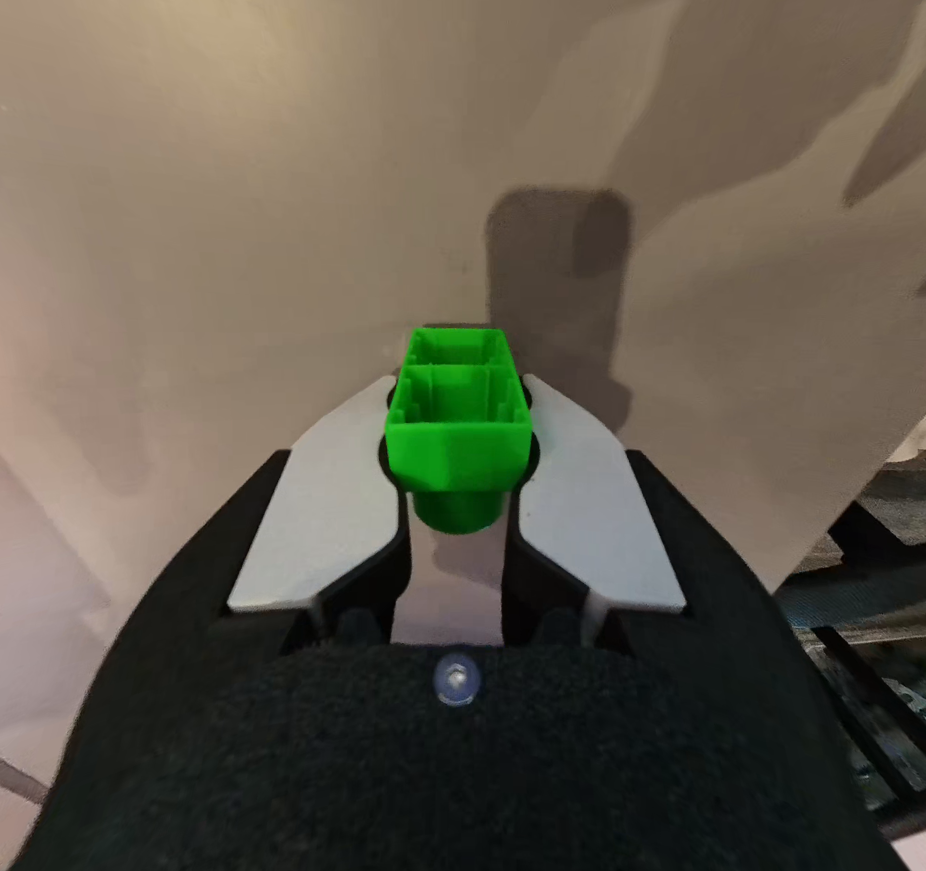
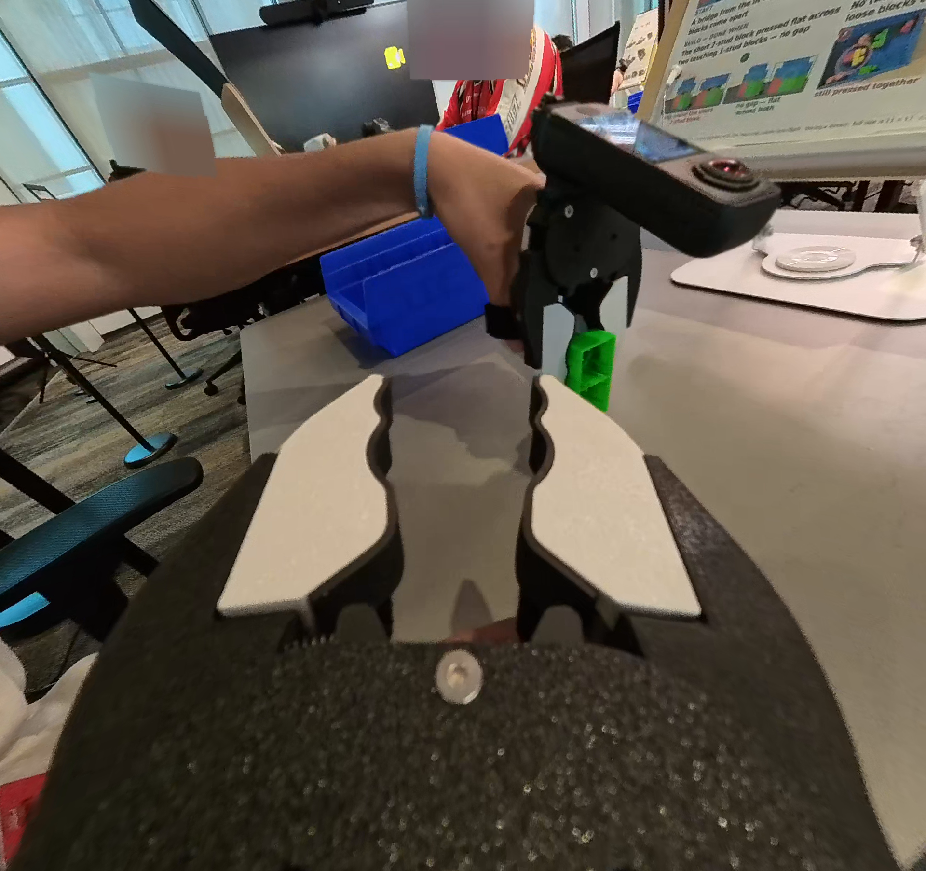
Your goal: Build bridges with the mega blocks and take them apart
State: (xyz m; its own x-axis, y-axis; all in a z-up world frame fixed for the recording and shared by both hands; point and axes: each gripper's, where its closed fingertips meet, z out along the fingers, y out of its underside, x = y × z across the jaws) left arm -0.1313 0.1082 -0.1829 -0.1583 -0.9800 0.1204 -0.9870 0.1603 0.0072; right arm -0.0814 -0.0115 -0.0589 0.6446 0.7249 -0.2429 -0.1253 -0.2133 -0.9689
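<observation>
The green two-stud mega block (image 1: 458,433) sits clamped between the pale fingers (image 1: 330,496) of the left gripper (image 1: 458,395), hollow underside turned toward the camera and one stud pointing back toward the gripper body; its far stud is hidden behind the block. In the right wrist view the same block (image 2: 591,368) hangs low over the grey table (image 2: 751,446), tipped on end; whether its lower end touches the table cannot be told. The left gripper (image 2: 576,345) grips it from above, held by a person's hand (image 2: 481,215) with a blue wristband (image 2: 423,170). The camera on that gripper (image 2: 651,175) covers part of the white instruction sheet (image 2: 801,35) behind the block.

The right gripper (image 2: 458,395) stands nearer than the block, its fingers parted with nothing between them, only table showing through the gap. A blue bin (image 2: 401,290) stands left of the block, partly covered by the arm. A white stand base (image 2: 812,270) lies right of the block, cut off at the edge.
</observation>
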